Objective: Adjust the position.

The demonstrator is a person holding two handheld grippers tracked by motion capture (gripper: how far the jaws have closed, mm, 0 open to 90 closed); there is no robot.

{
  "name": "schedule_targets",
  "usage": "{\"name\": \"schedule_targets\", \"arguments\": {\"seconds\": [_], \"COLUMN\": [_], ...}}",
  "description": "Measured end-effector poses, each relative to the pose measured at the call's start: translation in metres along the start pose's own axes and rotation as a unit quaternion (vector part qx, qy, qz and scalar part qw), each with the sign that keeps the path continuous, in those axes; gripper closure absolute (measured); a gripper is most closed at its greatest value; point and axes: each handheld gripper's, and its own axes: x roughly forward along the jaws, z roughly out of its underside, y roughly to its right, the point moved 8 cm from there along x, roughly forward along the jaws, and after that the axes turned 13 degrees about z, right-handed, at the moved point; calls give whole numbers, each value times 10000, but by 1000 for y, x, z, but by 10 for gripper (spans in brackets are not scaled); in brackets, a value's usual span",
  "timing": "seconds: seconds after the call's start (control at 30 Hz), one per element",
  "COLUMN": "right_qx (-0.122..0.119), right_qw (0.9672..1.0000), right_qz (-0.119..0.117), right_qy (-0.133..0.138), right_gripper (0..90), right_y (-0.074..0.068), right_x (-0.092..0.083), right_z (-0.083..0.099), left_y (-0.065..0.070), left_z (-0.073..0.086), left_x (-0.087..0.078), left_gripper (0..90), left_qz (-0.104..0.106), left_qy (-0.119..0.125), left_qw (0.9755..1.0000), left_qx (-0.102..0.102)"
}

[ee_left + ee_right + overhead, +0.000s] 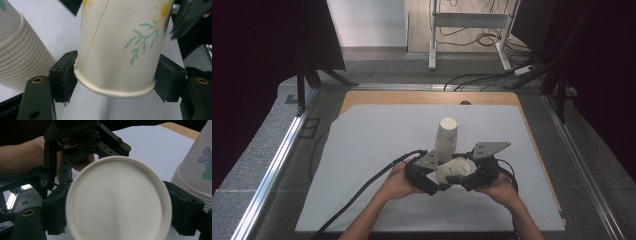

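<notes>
A white paper cup (454, 170) with a flower print lies on its side above the white sheet, between both grippers. My left gripper (439, 177) is shut on its rolled rim; in the left gripper view both pads (65, 75) press the rim of the cup (117, 45). My right gripper (472, 175) faces the cup's round base (117, 200). Its jaws stand apart at either side of the base with the pads (183, 211) close beside it, and I see no squeeze. A stack of upturned paper cups (446, 134) stands just behind.
The white sheet (377, 150) covers a wooden board (427, 96) with metal rails (277, 160) along both sides. The stack of cups (20, 52) (197, 175) is close beside both grippers. Cables and a metal frame (472, 30) lie on the floor beyond.
</notes>
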Motion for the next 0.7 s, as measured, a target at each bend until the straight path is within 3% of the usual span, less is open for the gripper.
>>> {"name": "schedule_targets", "arguments": {"seconds": [0.37,0.7], "right_qx": [-264,-685], "right_qw": [9995,9956], "right_qz": [-7,-119], "right_qy": [-192,-628], "right_gripper": [155,145], "right_y": [2,-2], "right_x": [-15,-16], "right_z": [3,9], "left_y": [1,3], "left_z": [6,11], "left_x": [-5,-2], "left_gripper": [275,275], "left_qz": [57,139], "left_qy": [-448,-721], "left_qw": [9990,9973], "left_qx": [-26,-33]}}
